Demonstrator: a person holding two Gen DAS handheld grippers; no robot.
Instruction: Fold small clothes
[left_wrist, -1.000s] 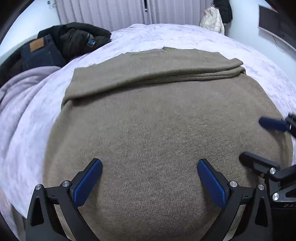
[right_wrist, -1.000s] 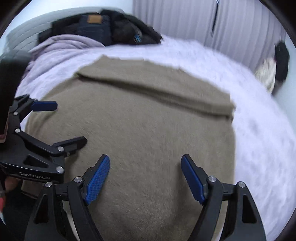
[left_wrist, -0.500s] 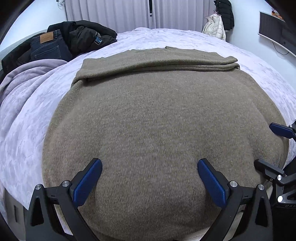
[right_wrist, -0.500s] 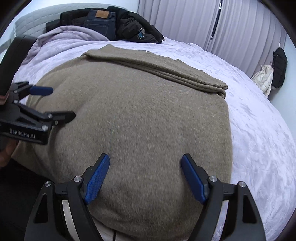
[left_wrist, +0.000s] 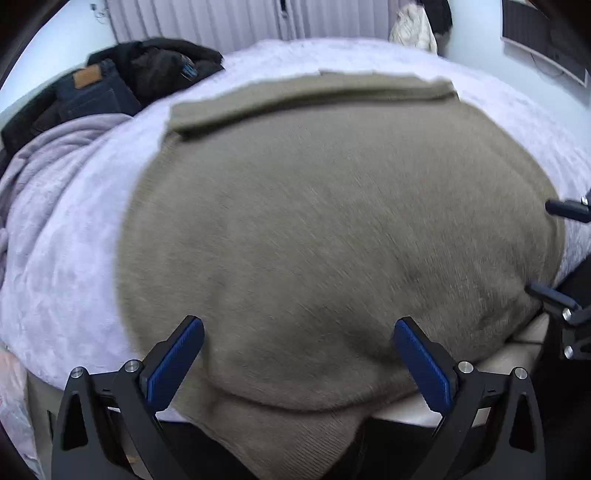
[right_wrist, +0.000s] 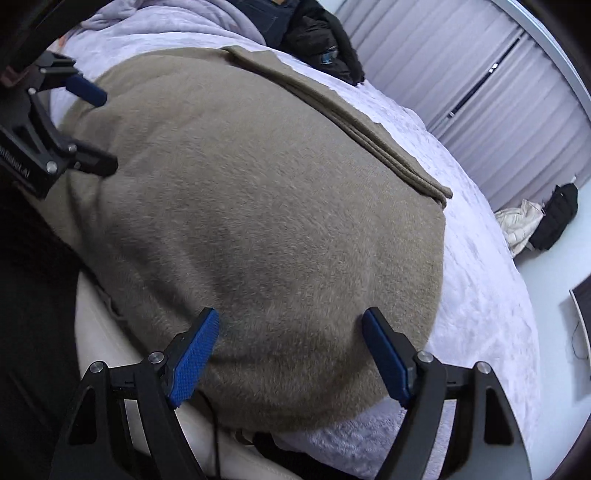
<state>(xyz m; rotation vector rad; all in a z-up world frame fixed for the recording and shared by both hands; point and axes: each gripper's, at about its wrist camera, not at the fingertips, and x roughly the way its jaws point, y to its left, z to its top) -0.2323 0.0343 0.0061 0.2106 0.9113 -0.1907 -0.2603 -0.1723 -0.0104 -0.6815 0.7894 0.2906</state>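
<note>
A brown knitted sweater lies spread on the bed, its far end folded over in a band. Its near hem hangs over the bed's front edge. My left gripper hovers open above the near part of the sweater, nothing between its blue pads. My right gripper is open too, above the sweater's near right corner, rolled to one side. Each gripper shows in the other's view: the right gripper at the right edge, the left gripper at the upper left.
The bed wears a pale lilac cover. Dark jackets and jeans are piled at its far left beside a lilac blanket. Curtains hang behind. A white and a black garment lie at the far right. The bed's cream frame shows below.
Both grippers have drawn back toward the bed's near edge, so the hanging hem and the frame show now. The right gripper has rolled, tilting its view. Both stayed open.
</note>
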